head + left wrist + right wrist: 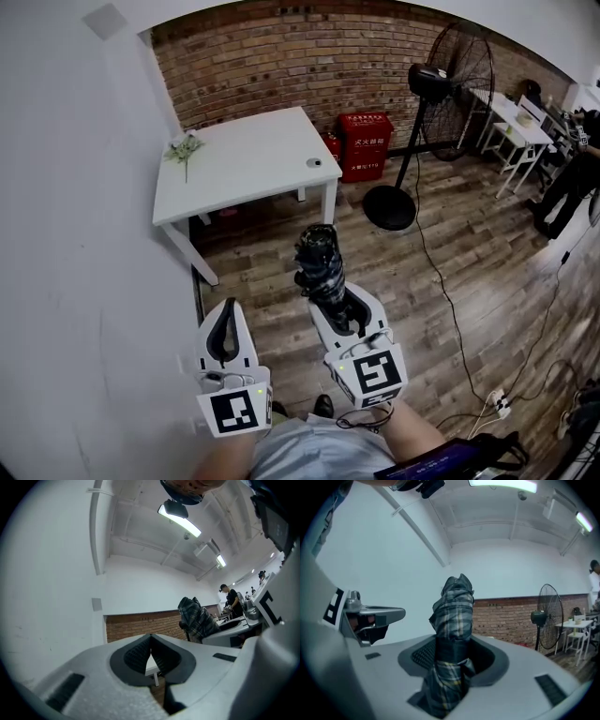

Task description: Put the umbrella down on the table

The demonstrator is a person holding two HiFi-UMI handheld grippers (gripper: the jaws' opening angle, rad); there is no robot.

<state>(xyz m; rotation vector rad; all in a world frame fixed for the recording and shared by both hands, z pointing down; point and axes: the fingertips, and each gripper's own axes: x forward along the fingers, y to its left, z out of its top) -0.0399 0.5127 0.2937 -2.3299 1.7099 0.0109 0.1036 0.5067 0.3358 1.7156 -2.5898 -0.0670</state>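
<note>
The right gripper (339,305) is clamped around the middle of the folded umbrella (319,264), probably so it can be laid flat on the table (246,161) well ahead, while the left gripper (225,321) hangs alongside, closed and empty.

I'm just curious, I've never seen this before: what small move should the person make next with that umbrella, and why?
Probably carry the umbrella forward: the right tool grips it, and the white table stands ahead across the wooden floor, not beneath it.
</note>
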